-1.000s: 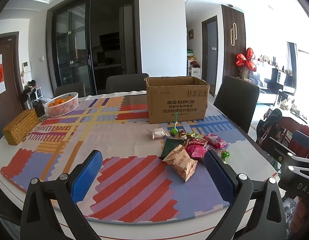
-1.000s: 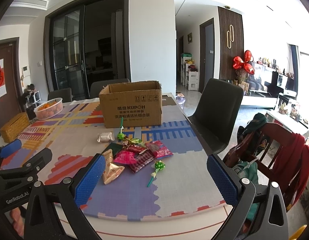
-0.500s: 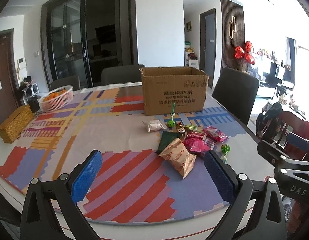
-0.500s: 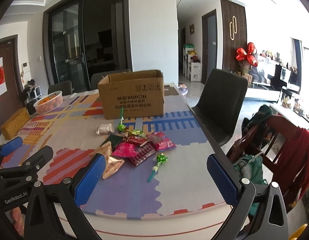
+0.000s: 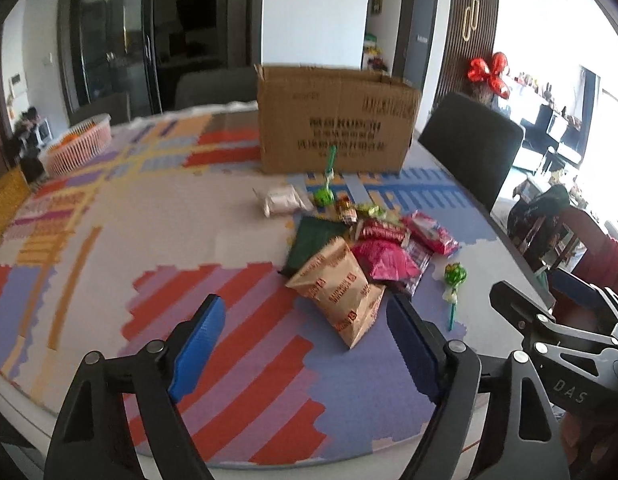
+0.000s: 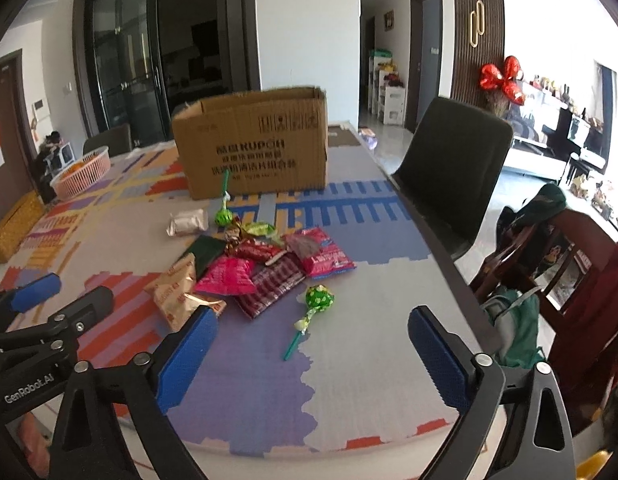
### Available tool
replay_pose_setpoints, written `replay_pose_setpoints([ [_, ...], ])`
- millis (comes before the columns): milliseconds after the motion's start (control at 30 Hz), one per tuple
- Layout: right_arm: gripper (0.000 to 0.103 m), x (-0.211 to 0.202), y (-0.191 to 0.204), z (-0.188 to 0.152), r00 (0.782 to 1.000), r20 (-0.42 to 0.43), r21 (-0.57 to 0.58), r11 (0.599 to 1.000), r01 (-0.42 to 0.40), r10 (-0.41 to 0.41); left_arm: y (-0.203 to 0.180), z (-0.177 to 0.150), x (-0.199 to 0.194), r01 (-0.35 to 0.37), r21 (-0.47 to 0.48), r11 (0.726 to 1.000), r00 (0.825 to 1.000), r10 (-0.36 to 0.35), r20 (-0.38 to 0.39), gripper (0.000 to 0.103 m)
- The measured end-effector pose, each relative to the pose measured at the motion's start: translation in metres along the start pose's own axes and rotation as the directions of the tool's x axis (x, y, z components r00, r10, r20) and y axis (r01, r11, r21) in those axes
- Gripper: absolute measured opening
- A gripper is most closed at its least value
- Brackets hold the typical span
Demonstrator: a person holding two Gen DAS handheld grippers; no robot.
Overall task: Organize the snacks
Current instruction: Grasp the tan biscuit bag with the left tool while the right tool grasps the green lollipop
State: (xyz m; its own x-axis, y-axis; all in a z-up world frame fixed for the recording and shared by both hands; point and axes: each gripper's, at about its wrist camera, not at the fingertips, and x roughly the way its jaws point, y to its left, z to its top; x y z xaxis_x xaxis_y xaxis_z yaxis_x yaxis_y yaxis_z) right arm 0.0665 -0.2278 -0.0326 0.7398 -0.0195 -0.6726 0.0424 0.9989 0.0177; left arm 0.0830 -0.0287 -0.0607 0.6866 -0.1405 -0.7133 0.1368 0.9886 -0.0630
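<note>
**Both tools close in on the snack pile**

While nothing is yet gripped, the left tool point(image 5: 305, 332) and right tool point(image 6: 313, 344) hang over the counter's point(image 6: 369, 392) near edge, tilted down at the heap of snacks point(image 6: 261, 268). Each stands spread with nothing between its pads, though both have just been narrowing, the left more so, probably to suit a thin packet.

The snacks lie loose toward the counter's right side, between the near edge and the box point(image 6: 253, 144), which stands open-topped further back and is likely where they belong. A tan bag point(image 5: 337, 284) sits nearest the left tool, overlapping a green packet point(image 5: 313, 240) and touching a pink one point(image 6: 227, 276). A lollipop point(image 6: 315, 308) lies apart on the heap's right, just ahead of the right tool, so each tool seems aimed at the piece on its own side. A second lollipop point(image 6: 223, 208) and a pale packet point(image 6: 187, 222) rest nearer the box.
</note>
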Motion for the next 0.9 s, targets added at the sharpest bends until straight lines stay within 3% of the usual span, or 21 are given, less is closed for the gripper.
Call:
replay_pose_setpoints([
  [133,0.087,0.023,-0.002,0.0,0.999,-0.044,0.014,1.0,-0.017,0.018,-0.003,0.003,0.028,0.034,-0.014,0.999,0.996,-0.036,-0.086,0.078],
  [433,0.074,0.067,-0.01,-0.001,0.989,-0.143,0.08,0.996,-0.039,0.05,-0.004,0.013,0.07,0.079,-0.073,0.994,0.98,-0.091,-0.175,0.07],
  [667,0.065,0.09,-0.012,0.004,0.984,-0.17,0.087,0.996,-0.034,0.048,-0.003,0.017,0.084,0.09,-0.099,0.991,0.975,-0.108,-0.194,0.068],
  [900,0.056,0.105,-0.012,0.005,0.977,-0.204,0.086,0.995,-0.044,0.061,-0.004,0.021,0.098,0.119,-0.126,0.985,0.965,-0.144,-0.218,0.059],
])
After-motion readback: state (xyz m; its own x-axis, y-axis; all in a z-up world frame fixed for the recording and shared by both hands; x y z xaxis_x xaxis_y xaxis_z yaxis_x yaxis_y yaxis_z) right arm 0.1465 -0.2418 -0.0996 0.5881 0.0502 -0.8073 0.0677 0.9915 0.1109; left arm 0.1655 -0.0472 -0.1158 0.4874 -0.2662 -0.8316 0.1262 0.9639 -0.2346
